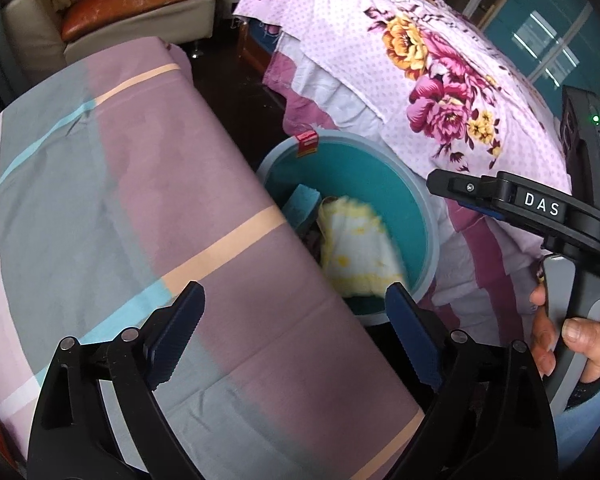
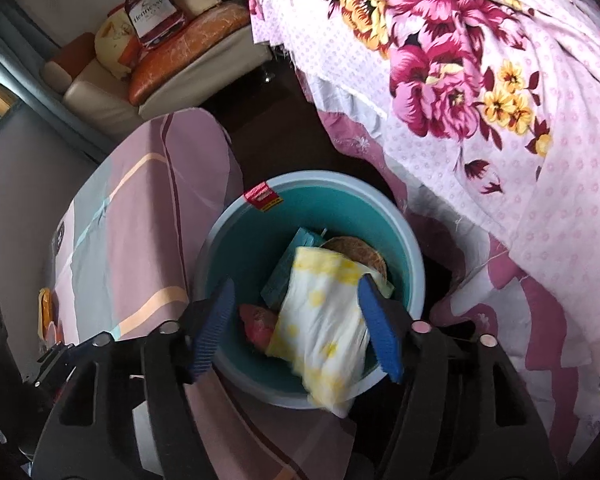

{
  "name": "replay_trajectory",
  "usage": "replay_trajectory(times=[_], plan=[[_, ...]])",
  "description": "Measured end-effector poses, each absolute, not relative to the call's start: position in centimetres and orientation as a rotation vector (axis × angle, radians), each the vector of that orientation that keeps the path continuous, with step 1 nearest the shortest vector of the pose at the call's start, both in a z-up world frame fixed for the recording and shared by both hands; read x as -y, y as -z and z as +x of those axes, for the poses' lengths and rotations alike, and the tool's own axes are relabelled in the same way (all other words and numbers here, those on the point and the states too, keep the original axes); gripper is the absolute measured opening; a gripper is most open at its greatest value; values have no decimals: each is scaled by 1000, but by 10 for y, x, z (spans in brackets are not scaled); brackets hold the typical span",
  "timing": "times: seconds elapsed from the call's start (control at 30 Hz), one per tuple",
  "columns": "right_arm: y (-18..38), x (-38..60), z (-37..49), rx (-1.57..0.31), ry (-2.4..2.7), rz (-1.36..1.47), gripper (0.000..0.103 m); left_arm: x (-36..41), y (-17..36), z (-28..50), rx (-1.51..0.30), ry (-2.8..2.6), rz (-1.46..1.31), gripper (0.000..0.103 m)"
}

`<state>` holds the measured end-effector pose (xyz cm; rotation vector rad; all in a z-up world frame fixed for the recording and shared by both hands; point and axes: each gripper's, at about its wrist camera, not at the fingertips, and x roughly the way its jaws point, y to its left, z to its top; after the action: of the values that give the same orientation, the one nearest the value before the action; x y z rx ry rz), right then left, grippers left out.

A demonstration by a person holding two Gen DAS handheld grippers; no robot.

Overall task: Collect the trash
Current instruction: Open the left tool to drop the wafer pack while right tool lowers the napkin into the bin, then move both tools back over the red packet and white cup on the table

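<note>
1. The jaws of the right gripper (image 2: 298, 330) are seen parted, with a white and yellow packet (image 2: 324, 320) between them. The packet is blurred; its edge lies against the right pad, and the left pad stands clear of it, so no grip is shown.
2. The jaws of the left gripper (image 1: 296, 334) are seen spread wide with nothing between them. They are held over the edge of the worktop (image 1: 140, 208).
3. The packet is located over the mouth of a teal bin (image 2: 332, 204), with its lower end reaching past the near rim. In the left wrist view the same packet (image 1: 360, 256) appears inside the bin (image 1: 380, 184), also blurred.
4. Beneath the packet, a teal box (image 2: 290, 260), a round brown woven item (image 2: 360, 252) and a pink object (image 2: 258, 322) are seen inside the bin. What the pink object is cannot be told.
5. A red label (image 2: 262, 196) is fixed to the far rim of the bin.
6. The bin stands on a dark floor (image 2: 276, 140), between the worktop, which is covered by a striped cloth in pink, grey and peach, and a bed (image 2: 500, 100) with a floral cover.
7. In the left wrist view the right gripper (image 1: 516, 200) is seen at the right edge, held by a hand (image 1: 572, 340).
8. A sofa (image 2: 172, 76) with orange cushions and a bottle-shaped pillow (image 2: 154, 16) stands in the background.
</note>
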<state>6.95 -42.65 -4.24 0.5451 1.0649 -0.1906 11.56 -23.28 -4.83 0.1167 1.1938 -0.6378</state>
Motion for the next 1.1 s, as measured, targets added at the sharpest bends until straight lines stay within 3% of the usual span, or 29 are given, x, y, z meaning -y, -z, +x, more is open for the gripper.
replay_trajectory(times=[0.13,0.3,0.67,1.1], plan=[[38,419,69,-1066,190,546,74,219,47,114,-1193,625,97,92],[31,404,72,-1067,177,536,76,196,43,113,-1189,604,53,92],[12,335,82,-1105,70,419,80,134,31,102,-1155,546,-53,93],[1,226,99,-1165,-96,298,81,5,15,81,-1093,324,-209,94]])
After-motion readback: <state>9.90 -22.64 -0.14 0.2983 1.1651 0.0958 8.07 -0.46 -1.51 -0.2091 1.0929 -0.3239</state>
